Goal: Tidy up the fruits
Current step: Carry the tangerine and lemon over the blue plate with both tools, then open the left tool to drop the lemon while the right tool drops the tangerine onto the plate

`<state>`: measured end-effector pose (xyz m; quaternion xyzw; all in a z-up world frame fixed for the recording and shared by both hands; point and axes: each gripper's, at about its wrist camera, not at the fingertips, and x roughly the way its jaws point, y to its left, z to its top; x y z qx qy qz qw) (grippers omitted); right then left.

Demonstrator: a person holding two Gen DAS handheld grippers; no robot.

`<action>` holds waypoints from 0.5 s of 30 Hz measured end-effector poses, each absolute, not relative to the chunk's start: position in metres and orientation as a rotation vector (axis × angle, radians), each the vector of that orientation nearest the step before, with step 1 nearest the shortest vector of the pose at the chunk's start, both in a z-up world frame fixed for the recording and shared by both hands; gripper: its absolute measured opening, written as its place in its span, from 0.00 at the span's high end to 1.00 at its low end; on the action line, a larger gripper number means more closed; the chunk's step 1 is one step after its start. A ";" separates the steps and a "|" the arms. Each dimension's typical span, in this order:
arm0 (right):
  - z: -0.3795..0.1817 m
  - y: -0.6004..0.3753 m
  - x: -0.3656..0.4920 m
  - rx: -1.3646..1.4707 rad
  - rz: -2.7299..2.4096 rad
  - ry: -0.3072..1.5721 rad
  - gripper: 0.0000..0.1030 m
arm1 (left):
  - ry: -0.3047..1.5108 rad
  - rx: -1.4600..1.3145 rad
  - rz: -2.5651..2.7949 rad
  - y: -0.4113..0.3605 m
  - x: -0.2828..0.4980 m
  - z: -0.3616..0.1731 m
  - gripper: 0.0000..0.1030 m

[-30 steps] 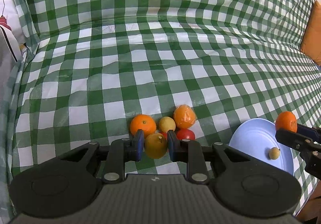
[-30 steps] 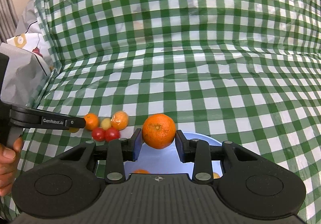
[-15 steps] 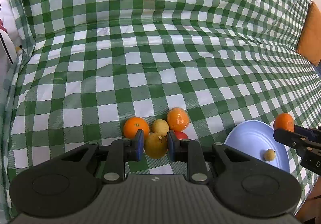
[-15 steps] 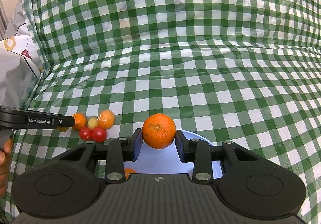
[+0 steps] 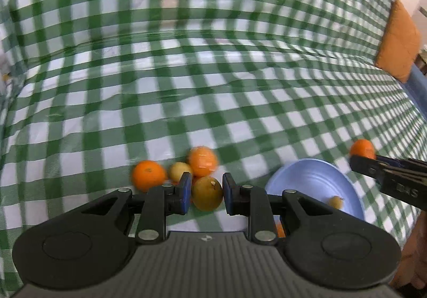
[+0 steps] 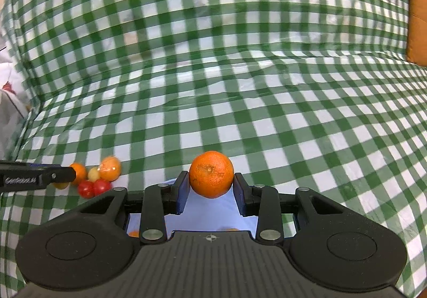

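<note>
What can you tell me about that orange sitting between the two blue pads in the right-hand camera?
The orange is round, bright and dimpled, with a small pale stem scar facing the camera. It looks whole and unpeeled. The right gripper holds it, one blue pad pressed against each side, above the light blue plate; it does not appear to rest on the plate. In the left wrist view it shows as a small orange ball at the gripper's tip.

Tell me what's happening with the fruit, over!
Left gripper shut on yellow fruit. Right gripper shut on orange, above blue plate. Nothing in the way.
</note>
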<state>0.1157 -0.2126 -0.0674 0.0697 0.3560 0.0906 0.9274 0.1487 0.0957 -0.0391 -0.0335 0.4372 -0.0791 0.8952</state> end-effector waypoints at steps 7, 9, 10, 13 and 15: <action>-0.071 -0.220 0.116 0.141 0.162 0.740 0.64 | 0.902 -0.023 -0.375 0.043 0.132 -0.041 0.74; -0.072 -0.221 0.117 0.143 0.156 0.742 0.64 | 0.909 0.023 -0.447 0.027 0.121 -0.044 0.74; -0.073 -0.223 0.117 0.144 0.153 0.744 0.64 | 0.913 0.038 -0.470 0.017 0.120 -0.046 0.74; -0.075 -0.223 0.116 0.148 0.145 0.749 0.64 | 0.931 0.067 -0.531 0.002 0.110 -0.052 0.74; -0.076 -0.223 0.115 0.150 0.142 0.753 0.64 | 0.936 0.087 -0.537 -0.005 0.108 -0.057 0.74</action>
